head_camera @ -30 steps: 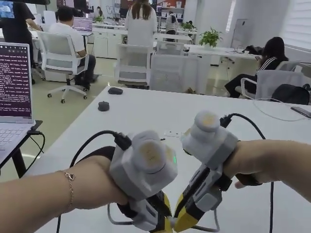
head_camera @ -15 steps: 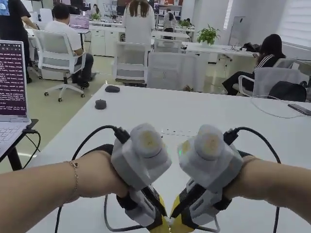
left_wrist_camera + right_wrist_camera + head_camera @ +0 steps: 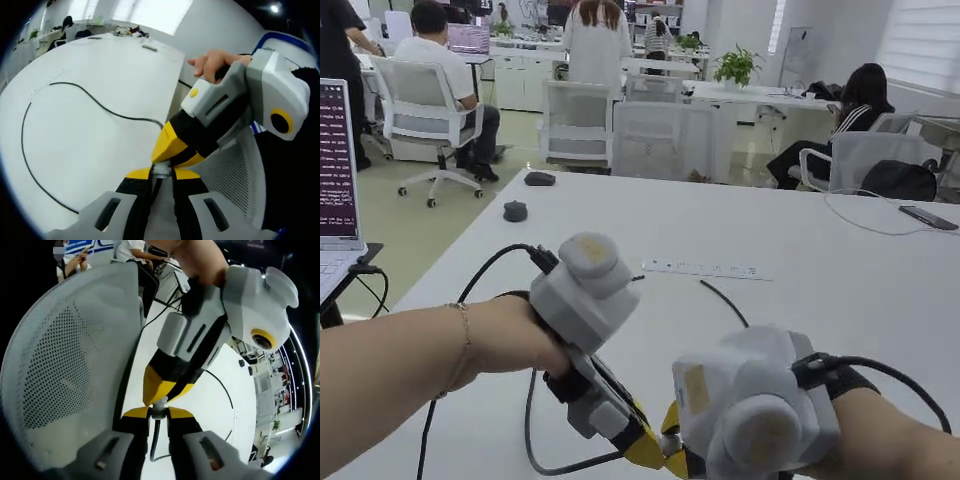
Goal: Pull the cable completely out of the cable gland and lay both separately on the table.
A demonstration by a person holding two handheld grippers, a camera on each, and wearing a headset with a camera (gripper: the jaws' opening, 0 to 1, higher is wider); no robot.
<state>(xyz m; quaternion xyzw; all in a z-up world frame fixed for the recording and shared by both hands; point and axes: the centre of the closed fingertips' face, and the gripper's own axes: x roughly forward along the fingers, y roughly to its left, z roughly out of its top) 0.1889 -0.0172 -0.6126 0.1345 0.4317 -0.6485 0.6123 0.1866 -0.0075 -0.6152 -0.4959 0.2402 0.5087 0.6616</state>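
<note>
My two grippers meet tip to tip low over the near edge of the white table (image 3: 800,250). A small grey cable gland (image 3: 161,171) sits between the yellow jaws of my left gripper (image 3: 161,176), which is shut on it. My right gripper (image 3: 167,150) comes in from the right and pinches at the same spot. In the right gripper view the gland (image 3: 159,413) shows at the tips of my right gripper (image 3: 159,417), and the black cable (image 3: 154,440) runs down between its jaws. The cable (image 3: 725,300) trails across the table in a long curve. In the head view the right gripper's body hides the gland.
A laptop (image 3: 335,170) stands at the far left. Two computer mice (image 3: 515,211) lie near the table's far left edge, a white strip (image 3: 700,268) at mid-table and a phone (image 3: 928,217) far right. A white mesh chair (image 3: 65,355) is close behind. People sit at desks beyond.
The head camera has tilted down. My right gripper has dropped towards me and rolled over, the left has risen to the left; their tips stay together.
</note>
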